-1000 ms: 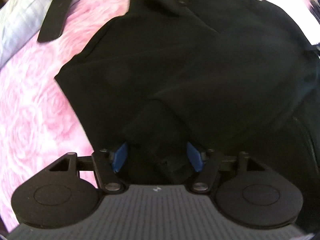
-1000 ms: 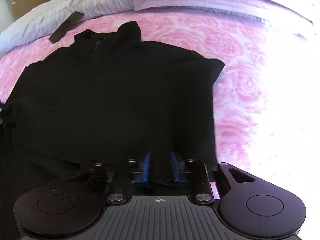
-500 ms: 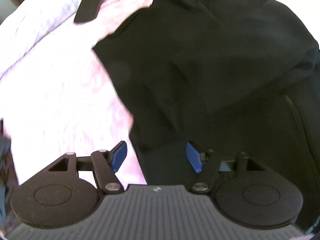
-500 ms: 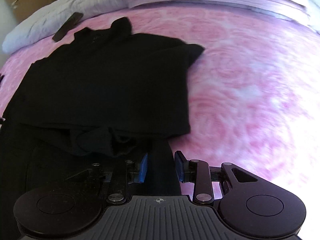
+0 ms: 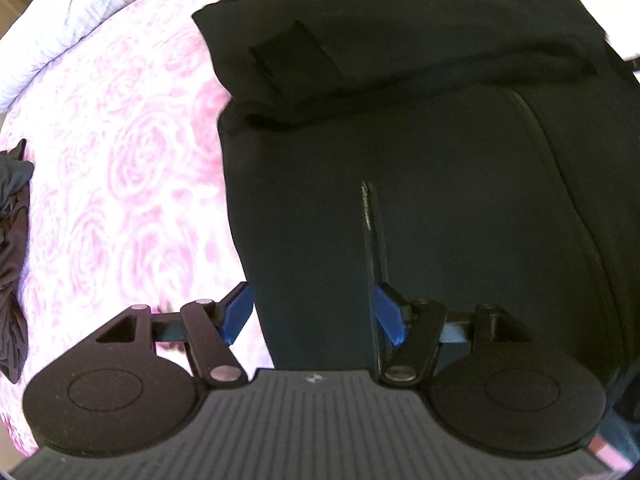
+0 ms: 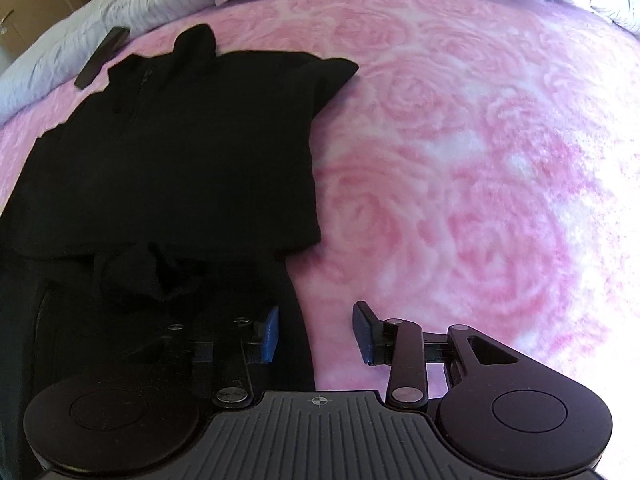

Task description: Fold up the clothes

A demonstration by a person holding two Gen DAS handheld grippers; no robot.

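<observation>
left gripper spread over black jacket; right gripper opening, pads clear of the jacket hem, pink blanket beneath

We noted both grippers, left gripper and right gripper: black linkages, blue pads, silver screws, ribbed grey housing.

We hold our left gripper angled steeply downward, its blue pads spread wide and pressing on nothing. Our right gripper tilts down likewise, jaws opening, pads free.
</observation>
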